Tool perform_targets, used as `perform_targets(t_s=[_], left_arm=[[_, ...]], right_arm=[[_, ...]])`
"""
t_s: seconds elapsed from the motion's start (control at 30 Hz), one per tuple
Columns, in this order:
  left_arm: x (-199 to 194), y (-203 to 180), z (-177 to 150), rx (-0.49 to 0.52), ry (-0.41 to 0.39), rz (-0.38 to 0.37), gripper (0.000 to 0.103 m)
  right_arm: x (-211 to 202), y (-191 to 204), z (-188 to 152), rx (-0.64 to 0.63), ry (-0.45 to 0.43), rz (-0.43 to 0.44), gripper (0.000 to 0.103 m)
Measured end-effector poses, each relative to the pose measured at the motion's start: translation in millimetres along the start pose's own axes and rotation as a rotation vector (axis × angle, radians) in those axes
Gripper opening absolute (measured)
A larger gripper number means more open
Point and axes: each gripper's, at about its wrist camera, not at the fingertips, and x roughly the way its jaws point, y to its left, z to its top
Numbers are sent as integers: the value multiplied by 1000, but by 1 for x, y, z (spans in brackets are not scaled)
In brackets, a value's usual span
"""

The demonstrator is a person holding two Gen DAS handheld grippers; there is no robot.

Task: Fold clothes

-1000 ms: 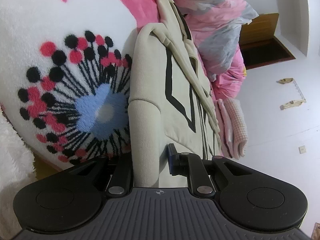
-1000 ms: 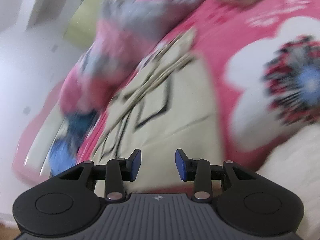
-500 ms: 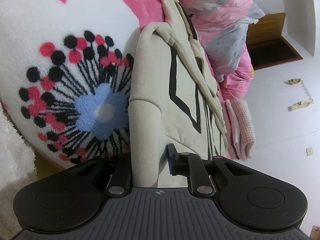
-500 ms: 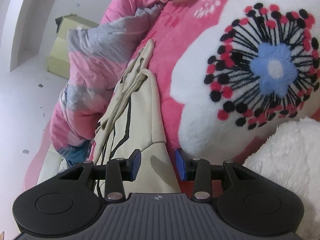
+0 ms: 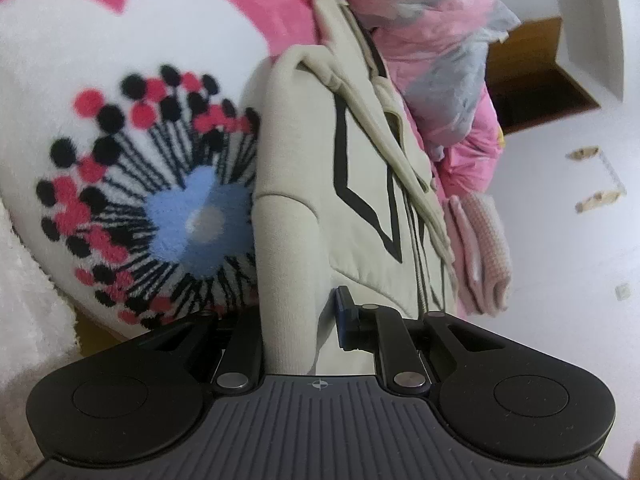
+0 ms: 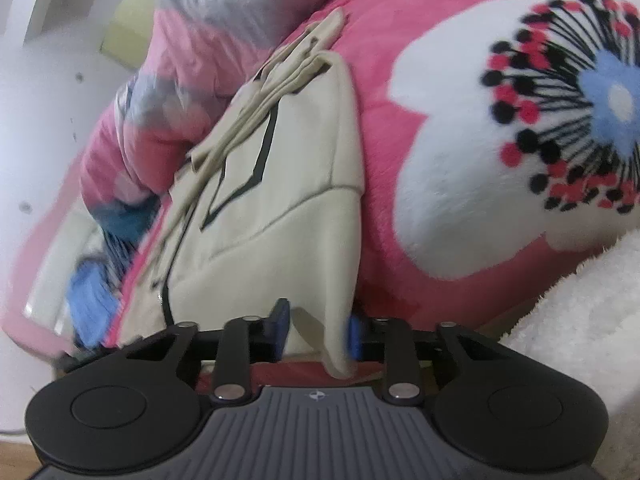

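Observation:
A beige hoodie (image 5: 360, 208) with black lines lies on a pink flower-print blanket (image 5: 120, 80). Its ribbed hem runs down between the fingers of my left gripper (image 5: 298, 312), which stands open. The hem covers the left finger, and a small gap separates it from the blue right pad (image 5: 343, 312). In the right wrist view, a lower corner of the hoodie (image 6: 280, 200) hangs between the blue pads of my right gripper (image 6: 316, 326). This gripper is open too, with the cloth near its right pad.
A crumpled pink and grey quilt (image 5: 440, 60) lies beyond the hoodie, with a folded pink garment (image 5: 480, 248) beside it. White fluffy fabric (image 6: 580, 340) sits at the near edge. A blue item (image 6: 92, 292) lies left of the hoodie. A white floor (image 5: 560, 260) and a wooden box (image 5: 528, 76) are to the right.
My right gripper swung over the bed and came in on the hoodie's corner, which now sits between its open fingers. The left gripper has hardly moved.

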Motion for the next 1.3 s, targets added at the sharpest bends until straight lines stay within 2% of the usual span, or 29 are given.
perform_targets(t_s=[0.1, 0.33, 0.6, 0.9, 1.13, 1.3], left_arm=[[-3, -9, -4, 59, 4, 19, 11], [-19, -26, -6, 110, -2, -10, 4], [-31, -65, 11, 215, -73, -77, 4], [-21, -90, 45, 289, -142, -124, 4], [-1, -103, 81, 328, -155, -145, 4], [24, -109, 117, 336, -148, -125, 4]], right_arm=[[-10, 6, -4, -15, -34, 13, 8], [-43, 31, -6, -60, -152, 72, 5], [-56, 67, 16, -156, -241, 110, 5], [-53, 90, 59, -222, -332, 170, 5], [-31, 110, 104, -280, -341, 207, 5], [-7, 119, 145, -321, -326, 217, 5]])
